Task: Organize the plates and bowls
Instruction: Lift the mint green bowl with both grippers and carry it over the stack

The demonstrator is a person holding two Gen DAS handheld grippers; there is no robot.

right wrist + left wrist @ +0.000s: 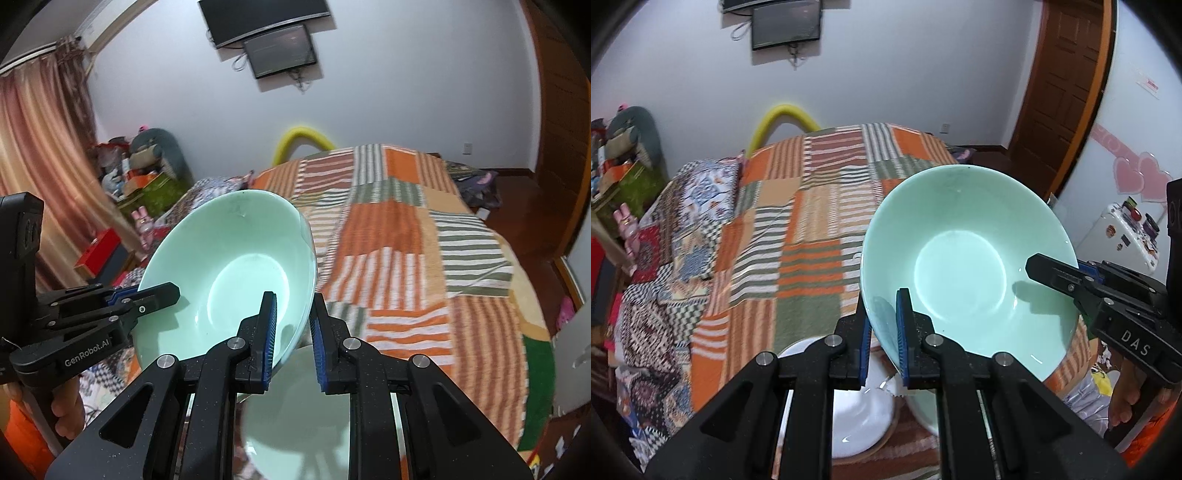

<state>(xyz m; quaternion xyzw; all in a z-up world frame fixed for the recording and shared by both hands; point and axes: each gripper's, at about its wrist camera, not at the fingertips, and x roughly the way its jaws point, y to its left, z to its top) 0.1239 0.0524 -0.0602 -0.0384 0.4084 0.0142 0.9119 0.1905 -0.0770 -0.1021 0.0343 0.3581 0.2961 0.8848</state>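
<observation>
Filling the background of both views, a bed [798,206] lies under a patchwork blanket [406,236] of orange, green and white striped squares, with a second, zigzag-patterned cover [665,266] along one side. Behind it rise a white wall, a dark screen [786,24] mounted high, a brown wooden door [1067,85] and, in the right wrist view, a pink curtain [40,155]. A yellow foam tube [779,122] arches beyond the bed's far edge.

A pale green bowl [964,266] is held tilted in the air above the blanket, its hollow facing the cameras. The left gripper [884,332] pinches the bowl's near rim, one blue pad inside the wall and one outside. The right gripper [291,332] clamps the opposite rim in the same manner, the wall caught between its pads. Each gripper appears from the side in the other's view, reaching over the rim.

Beneath the lifted bowl, a white plate [860,417] rests on the blanket; next to it sits another pale green dish [295,417], partly hidden by the gripper bodies. A hand [66,410] grasps the left gripper's handle.
</observation>
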